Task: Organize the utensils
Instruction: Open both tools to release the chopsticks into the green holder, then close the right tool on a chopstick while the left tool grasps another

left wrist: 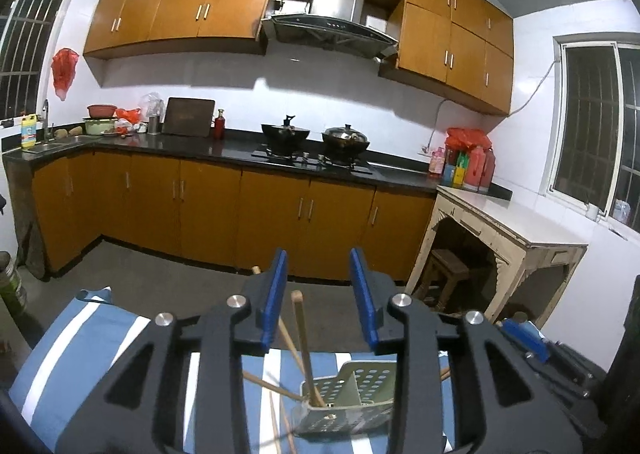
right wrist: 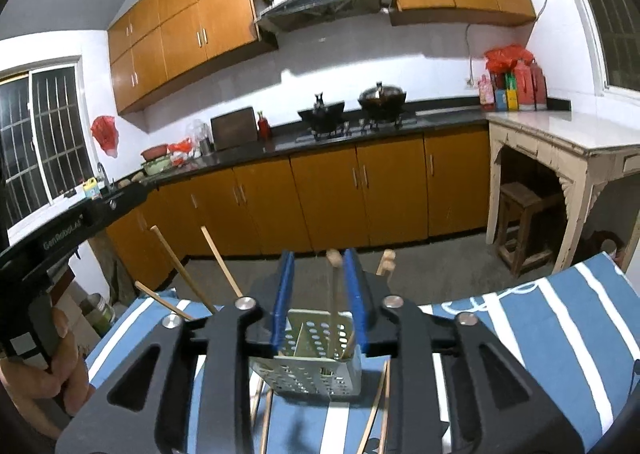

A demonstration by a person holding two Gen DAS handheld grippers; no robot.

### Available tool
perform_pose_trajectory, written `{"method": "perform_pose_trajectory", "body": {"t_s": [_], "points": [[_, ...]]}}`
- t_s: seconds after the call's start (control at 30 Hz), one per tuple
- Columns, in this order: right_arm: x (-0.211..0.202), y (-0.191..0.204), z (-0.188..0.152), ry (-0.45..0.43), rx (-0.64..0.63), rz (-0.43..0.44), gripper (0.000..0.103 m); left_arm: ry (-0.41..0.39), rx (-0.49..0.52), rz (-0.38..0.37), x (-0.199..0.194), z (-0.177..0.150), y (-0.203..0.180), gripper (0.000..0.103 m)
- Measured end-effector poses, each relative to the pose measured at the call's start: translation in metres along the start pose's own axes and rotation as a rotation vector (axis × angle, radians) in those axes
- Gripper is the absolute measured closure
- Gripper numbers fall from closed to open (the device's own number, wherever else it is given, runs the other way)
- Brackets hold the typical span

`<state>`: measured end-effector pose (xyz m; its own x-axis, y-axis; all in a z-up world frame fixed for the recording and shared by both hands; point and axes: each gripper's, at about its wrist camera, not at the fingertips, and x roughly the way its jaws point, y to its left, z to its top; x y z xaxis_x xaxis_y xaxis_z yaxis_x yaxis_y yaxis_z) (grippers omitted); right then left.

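Both tools parted above the perforated holder (right wrist: 308,358).
Your left tool (left wrist: 320,294) and right tool (right wrist: 320,294) grip nothing; bumping the leaning chopsticks (right wrist: 334,294) could tip the holder off the striped cloth (right wrist: 560,318).

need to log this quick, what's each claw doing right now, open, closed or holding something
left claw: open, holding nothing.
right claw: open, a chopstick stands between its pads, not pinched.

This is a home kitchen. Orange-brown wall cupboards (left wrist: 180,9) and base cupboards (left wrist: 208,205) line two walls, with a steel hood (left wrist: 328,25) over a gas hob (left wrist: 316,159) carrying two dark woks (left wrist: 285,132). The black bench (left wrist: 236,145) holds a sink (left wrist: 52,145), a chopping board (left wrist: 188,121), bowls and bottles (left wrist: 468,165). Barred windows (left wrist: 592,121) and white tiled walls frame it.
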<state>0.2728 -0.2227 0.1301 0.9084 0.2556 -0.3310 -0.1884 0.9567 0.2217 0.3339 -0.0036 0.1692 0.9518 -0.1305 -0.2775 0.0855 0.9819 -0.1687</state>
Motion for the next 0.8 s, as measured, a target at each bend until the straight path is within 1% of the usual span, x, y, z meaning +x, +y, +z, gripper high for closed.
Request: {"method": "perform_pose_trajectory", "body": {"t_s": [0.17,0.23,0.33,0.4,0.5,0.53,0.6,0.63,0.67,0.73,0.8], "points": [[-0.036,0.002,0.004,-0.059,-0.019,-0.004,0.074,-0.015,-0.007,0.021,-0.031,0.000,0.011,0.063],[-0.048,-0.002,0.003,-0.070,-0.013,0.000,0.074,-0.016,-0.011,0.033,-0.044,-0.003,0.017,0.060],[-0.073,-0.011,-0.009,-0.076,-0.010,-0.013,0.072,-0.006,-0.019,0.043,-0.066,-0.015,0.030,0.058],[-0.082,-0.019,-0.021,-0.063,-0.001,-0.030,0.072,0.008,-0.022,0.049,-0.076,-0.025,0.037,0.057],[-0.084,-0.032,-0.046,-0.008,0.008,-0.063,0.072,0.042,-0.002,0.059,-0.088,-0.054,0.046,0.054],[-0.082,-0.036,-0.056,0.016,0.011,-0.077,0.072,0.061,0.017,0.070,-0.091,-0.069,0.048,0.052],[-0.070,-0.046,-0.080,0.090,0.046,-0.084,0.072,0.099,0.042,0.090,-0.091,-0.093,0.051,0.048],[-0.065,-0.049,-0.089,0.117,0.060,-0.085,0.072,0.144,0.046,0.092,-0.088,-0.111,0.055,0.048],[-0.054,-0.053,-0.104,0.165,0.079,-0.094,0.072,0.170,0.045,0.092,-0.085,-0.123,0.057,0.048],[-0.038,-0.057,-0.129,0.234,0.095,-0.100,0.072,0.223,0.045,0.107,-0.077,-0.147,0.063,0.047],[-0.021,-0.058,-0.156,0.309,0.102,-0.104,0.072,0.293,0.023,0.108,-0.067,-0.174,0.070,0.047]]}}
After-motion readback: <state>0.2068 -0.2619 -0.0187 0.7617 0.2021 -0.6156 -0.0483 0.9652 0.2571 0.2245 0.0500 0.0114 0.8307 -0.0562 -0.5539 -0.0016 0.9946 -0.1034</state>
